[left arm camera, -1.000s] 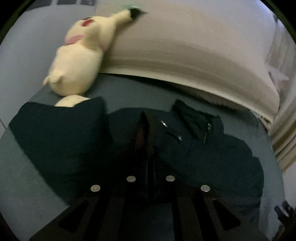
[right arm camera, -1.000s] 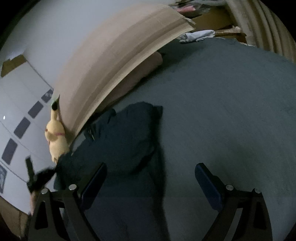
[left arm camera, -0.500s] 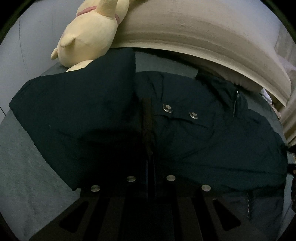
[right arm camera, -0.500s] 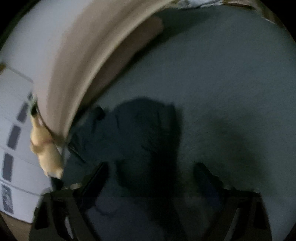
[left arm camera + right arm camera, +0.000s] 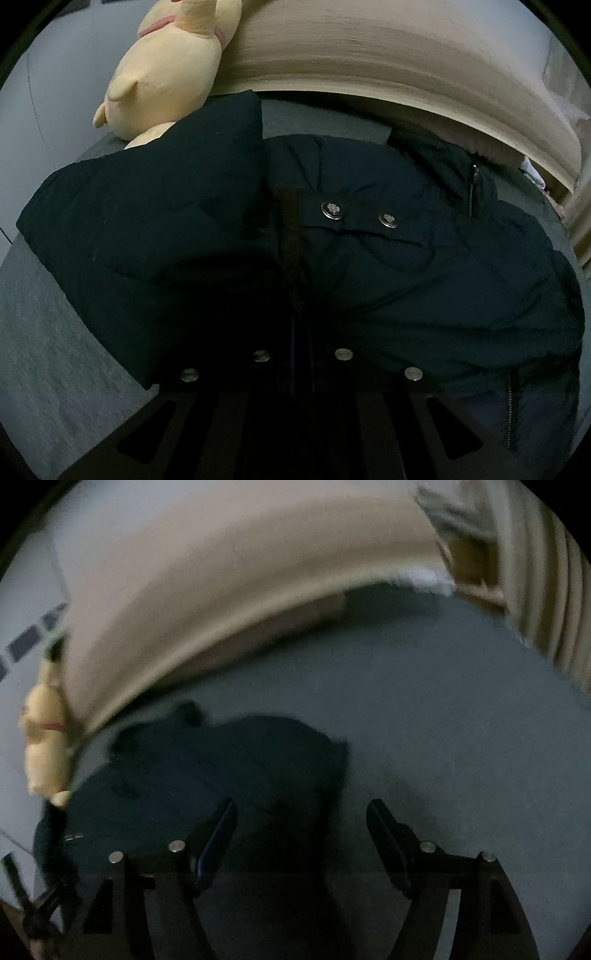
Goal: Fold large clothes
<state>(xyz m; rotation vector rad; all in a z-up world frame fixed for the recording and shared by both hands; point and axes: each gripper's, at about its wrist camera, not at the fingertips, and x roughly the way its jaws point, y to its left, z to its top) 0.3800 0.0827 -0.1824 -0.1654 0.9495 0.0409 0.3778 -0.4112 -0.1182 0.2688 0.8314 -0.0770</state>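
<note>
The left gripper [image 5: 299, 280] is pressing low into the dark jacket [image 5: 388, 266] with its jaws together, though the shadow is hiding whether cloth is pinched between them, and the jacket is lying on the grey bed [image 5: 48, 332] with a folded flap reaching up to the yellow plush toy [image 5: 166, 70] and its collar nearing the beige headboard [image 5: 388, 55]. The right gripper [image 5: 301, 812] is hanging with jaws apart, having just been opening with nothing between them, over the jacket's right edge [image 5: 343, 760], beyond which bare bed is stretching wide toward the curtain [image 5: 554, 590]
</note>
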